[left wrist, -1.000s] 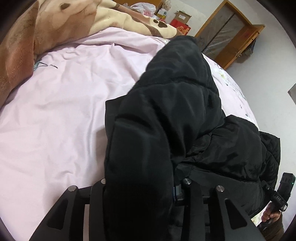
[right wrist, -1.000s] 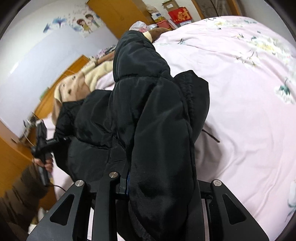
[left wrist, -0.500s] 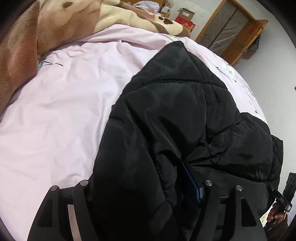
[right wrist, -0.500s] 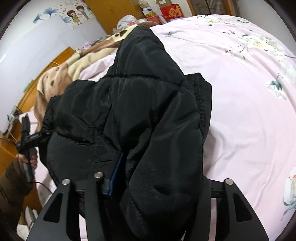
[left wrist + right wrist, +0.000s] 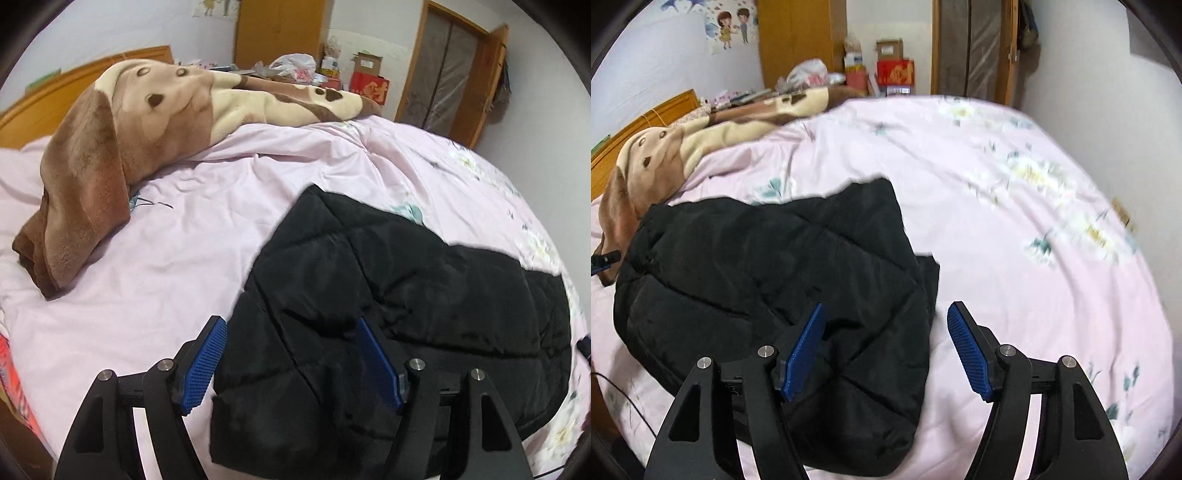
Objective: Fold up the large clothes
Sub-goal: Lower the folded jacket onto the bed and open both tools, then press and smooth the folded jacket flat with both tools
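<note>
Quilted black puffer jacket (image 5: 424, 295) lies folded on the pink bed (image 5: 166, 258).
We see both left gripper (image 5: 291, 363) and right gripper (image 5: 886, 352) jaws just opened wide, gripping nothing; ribbed blue pads.

Black quilted puffer jacket (image 5: 424, 295): solid black, diamond stitch lines, slight sheen. Pale pink bed cover (image 5: 166, 266): faint floral print, teal leaves, yellow-white blooms toward far side. Plush fleece blanket (image 5: 110, 147): brown and cream patches, dark brown spots. Left tongs (image 5: 291, 356): black frame, blue dotted-texture pads (image 5: 203, 365), silver pins. Right tongs (image 5: 886, 350): same black frame, blue pads (image 5: 967, 350). Wooden headboard (image 5: 74, 77), wardrobe (image 5: 794, 37), door frame: orange-brown. Red box (image 5: 895, 72) with gold marking. Walls pale lilac-white; cartoon sticker (image 5: 731, 22) multicoloured.
</note>
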`<state>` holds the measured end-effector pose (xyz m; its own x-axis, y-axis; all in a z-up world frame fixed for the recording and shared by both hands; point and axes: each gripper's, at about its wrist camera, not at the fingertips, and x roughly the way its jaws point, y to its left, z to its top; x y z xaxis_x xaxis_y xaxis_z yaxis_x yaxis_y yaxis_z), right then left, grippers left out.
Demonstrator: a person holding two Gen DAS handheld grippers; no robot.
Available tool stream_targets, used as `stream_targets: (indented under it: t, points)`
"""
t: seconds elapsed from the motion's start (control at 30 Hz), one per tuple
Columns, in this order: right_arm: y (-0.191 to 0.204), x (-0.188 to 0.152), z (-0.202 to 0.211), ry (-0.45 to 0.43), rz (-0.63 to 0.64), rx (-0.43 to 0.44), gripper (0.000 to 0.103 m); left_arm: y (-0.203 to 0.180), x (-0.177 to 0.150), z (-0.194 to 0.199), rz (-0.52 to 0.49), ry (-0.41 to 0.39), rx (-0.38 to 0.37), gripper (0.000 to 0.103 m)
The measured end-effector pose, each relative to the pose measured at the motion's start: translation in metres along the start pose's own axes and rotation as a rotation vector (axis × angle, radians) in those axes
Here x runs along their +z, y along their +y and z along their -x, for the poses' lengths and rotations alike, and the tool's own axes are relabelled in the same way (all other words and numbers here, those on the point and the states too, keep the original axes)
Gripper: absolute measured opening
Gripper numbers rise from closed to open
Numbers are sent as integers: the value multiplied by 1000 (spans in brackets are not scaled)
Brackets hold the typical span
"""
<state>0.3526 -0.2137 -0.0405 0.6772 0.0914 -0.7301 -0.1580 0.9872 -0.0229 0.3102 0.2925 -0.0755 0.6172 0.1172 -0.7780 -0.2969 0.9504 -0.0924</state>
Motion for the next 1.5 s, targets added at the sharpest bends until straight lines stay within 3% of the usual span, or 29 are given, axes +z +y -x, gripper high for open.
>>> stream_targets:
  t: [0.13, 0.23, 0.4, 0.9, 1.07, 1.37, 1.5]
  points:
    - [36, -9, 12, -41, 54, 58, 69, -22, -19, -10, -57, 15, 30, 72]
    - [61, -24, -5, 11, 81, 57, 69, -35, -33, -18, -85, 29, 58, 72]
    - [62, -49, -39, 117, 60, 23, 69, -38, -50, -31, -102, 36, 91, 72]
    - [63, -64, -69, 191, 24, -34, 70, -29, -62, -58, -85, 87, 69, 76]
    - [67, -52, -62, 198, 36, -70, 70, -29, -62, -39, -61, 74, 83, 76]
    - [90, -51, 10, 59, 27, -7, 70, -47, -86, 35, -119, -30, 37, 76]
    - [101, -50, -1, 70, 75, 1, 70, -60, -90, 35, -128, -23, 25, 76]
